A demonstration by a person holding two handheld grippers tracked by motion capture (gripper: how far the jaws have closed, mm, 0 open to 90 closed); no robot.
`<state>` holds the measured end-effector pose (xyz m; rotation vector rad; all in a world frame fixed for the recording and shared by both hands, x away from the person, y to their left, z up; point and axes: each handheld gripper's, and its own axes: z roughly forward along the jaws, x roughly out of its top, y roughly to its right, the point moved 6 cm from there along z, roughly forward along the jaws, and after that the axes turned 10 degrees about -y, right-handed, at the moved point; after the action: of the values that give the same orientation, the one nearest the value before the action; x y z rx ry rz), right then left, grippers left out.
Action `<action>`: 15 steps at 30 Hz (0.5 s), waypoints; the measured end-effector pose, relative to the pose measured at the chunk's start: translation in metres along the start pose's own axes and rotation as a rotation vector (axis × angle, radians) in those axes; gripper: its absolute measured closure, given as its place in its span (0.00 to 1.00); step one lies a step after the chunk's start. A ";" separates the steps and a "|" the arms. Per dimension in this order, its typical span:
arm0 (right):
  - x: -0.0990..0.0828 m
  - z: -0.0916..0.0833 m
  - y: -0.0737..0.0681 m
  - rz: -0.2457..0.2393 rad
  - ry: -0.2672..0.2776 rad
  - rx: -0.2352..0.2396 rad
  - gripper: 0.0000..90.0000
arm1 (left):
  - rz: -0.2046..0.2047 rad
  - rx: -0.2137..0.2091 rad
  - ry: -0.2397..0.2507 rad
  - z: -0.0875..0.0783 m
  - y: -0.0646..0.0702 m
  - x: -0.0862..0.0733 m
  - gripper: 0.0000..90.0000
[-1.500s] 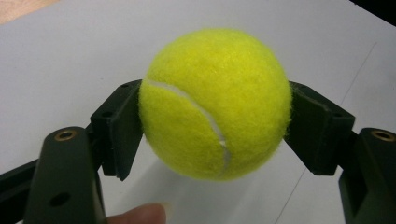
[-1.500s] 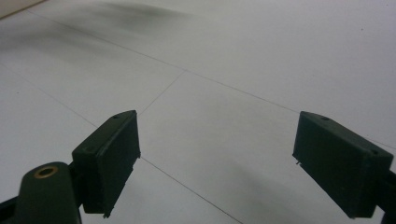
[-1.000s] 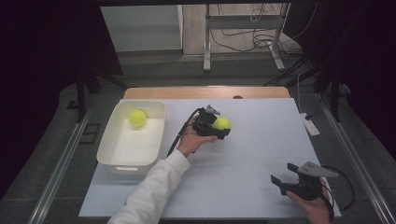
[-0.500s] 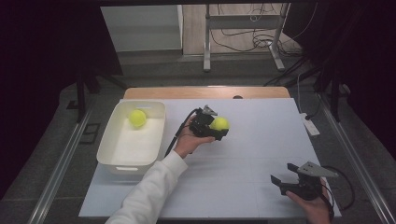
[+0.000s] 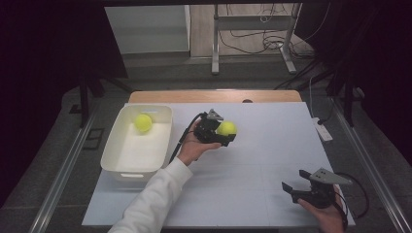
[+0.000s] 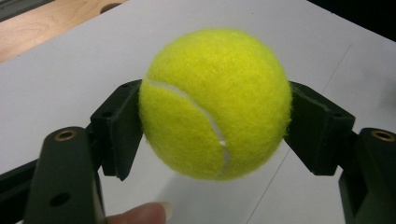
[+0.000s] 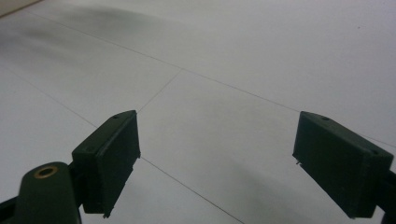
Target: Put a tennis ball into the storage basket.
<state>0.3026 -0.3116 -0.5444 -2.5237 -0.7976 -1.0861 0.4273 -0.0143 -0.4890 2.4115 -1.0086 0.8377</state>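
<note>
While the left gripper [image 5: 224, 133] stays clamped on a tennis ball [image 6: 215, 103], it has drifted slightly toward the tub [image 5: 112, 154] holding another ball [image 5: 143, 122]; dropping it in looks next. The right gripper [image 5: 300, 185] rests, jaws apart.

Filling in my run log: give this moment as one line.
left gripper: shut on tennis ball | right gripper: open | white bin: holds second ball

a lab-like recording room: white-covered table [image 5: 252, 194] under dark curtains [image 5: 48, 53], metal stand legs [image 5: 252, 43] and loose cables [image 5: 252, 12] on the floor.
</note>
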 end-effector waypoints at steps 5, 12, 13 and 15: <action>0.000 0.000 0.000 -0.002 -0.002 -0.003 0.17 | -0.001 0.002 0.011 -0.006 0.000 0.000 0.30; 0.000 0.000 0.000 -0.002 -0.001 -0.003 0.17 | 0.001 -0.003 0.024 -0.015 0.001 0.000 0.30; 0.000 0.000 0.000 -0.002 -0.001 -0.003 0.17 | 0.003 -0.003 0.026 -0.016 0.002 0.000 0.30; 0.000 0.000 0.000 -0.002 0.000 -0.003 0.17 | 0.002 -0.003 0.028 -0.018 0.002 0.000 0.30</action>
<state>0.3026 -0.3119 -0.5443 -2.5262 -0.7991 -1.0893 0.4192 -0.0054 -0.4757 2.3898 -1.0010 0.8680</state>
